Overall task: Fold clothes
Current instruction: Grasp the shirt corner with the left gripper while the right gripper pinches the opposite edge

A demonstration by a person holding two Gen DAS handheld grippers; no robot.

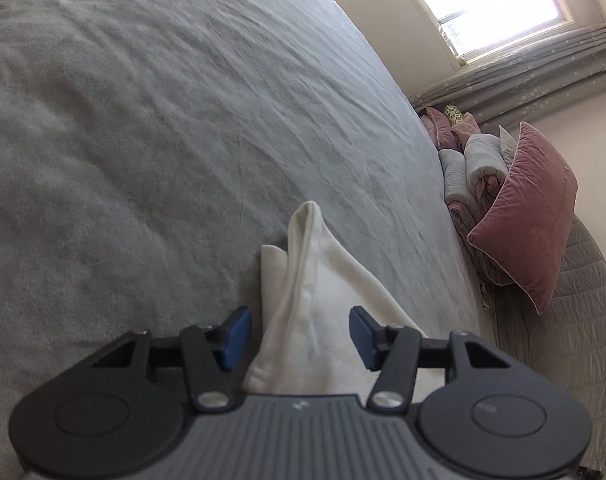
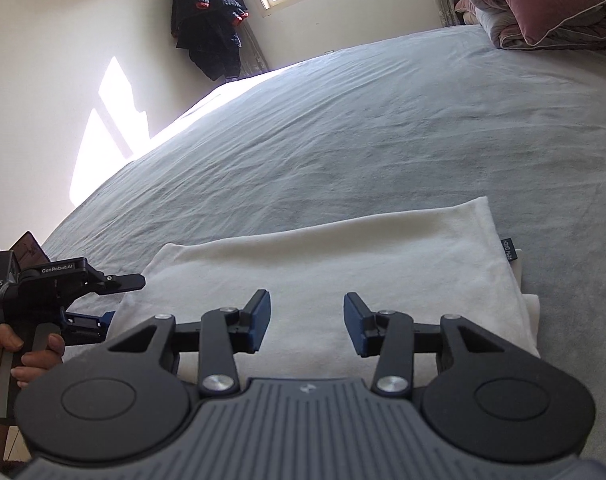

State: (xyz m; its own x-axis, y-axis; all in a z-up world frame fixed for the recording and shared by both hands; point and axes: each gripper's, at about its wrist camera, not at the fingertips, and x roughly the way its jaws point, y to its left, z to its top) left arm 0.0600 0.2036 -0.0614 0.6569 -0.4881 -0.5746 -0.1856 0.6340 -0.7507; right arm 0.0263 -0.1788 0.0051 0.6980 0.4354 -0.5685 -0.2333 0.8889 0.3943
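A white garment lies folded in a flat rectangle on the grey bedsheet, with a small dark label at its right edge. My right gripper is open and empty, hovering over its near edge. My left gripper is open, its blue pads on either side of the garment's raised folded end without pinching it. The left gripper also shows in the right wrist view, at the garment's left end, held by a hand.
Pink cushions and rolled grey bedding are piled at the head of the bed, also in the right wrist view. A dark jacket hangs in the corner. A window with a curtain is on the wall.
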